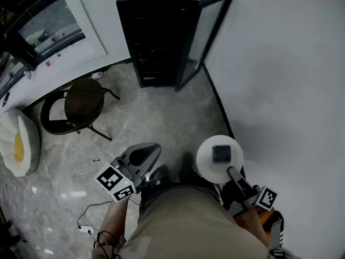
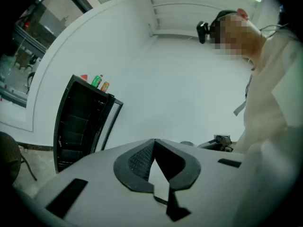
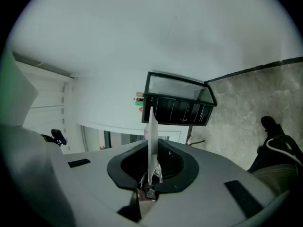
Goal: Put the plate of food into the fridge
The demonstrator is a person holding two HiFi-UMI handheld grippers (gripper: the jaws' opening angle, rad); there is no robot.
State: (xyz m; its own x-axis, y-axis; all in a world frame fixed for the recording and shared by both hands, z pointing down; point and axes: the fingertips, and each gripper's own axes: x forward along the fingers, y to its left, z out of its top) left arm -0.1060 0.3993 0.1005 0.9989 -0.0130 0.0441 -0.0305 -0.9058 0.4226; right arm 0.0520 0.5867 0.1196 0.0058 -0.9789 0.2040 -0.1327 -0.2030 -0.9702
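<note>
While the plate (image 1: 207, 158) is pinched between the fingers of the right gripper (image 1: 233, 173), those of the left gripper (image 1: 151, 149) are pressed together, with the open fridge (image 1: 156, 34) beyond them.

Round white plate (image 1: 219, 156): held roughly level above the grey marbled floor (image 1: 161, 123), gripped at its near rim by the fingers of the right gripper (image 1: 230, 171). In the right gripper view the plate (image 3: 152, 126) is edge-on between the fingers. One dark square piece of food (image 1: 221, 154) sits near the plate's centre.

Black upright fridge (image 1: 156, 36): stands on the floor against the white wall, well apart from the plate. Its glass door (image 1: 207, 34) is swung wide open, dark shelves showing inside. Also seen in the left gripper view (image 2: 78, 122) and the right gripper view (image 3: 177, 105).
</note>
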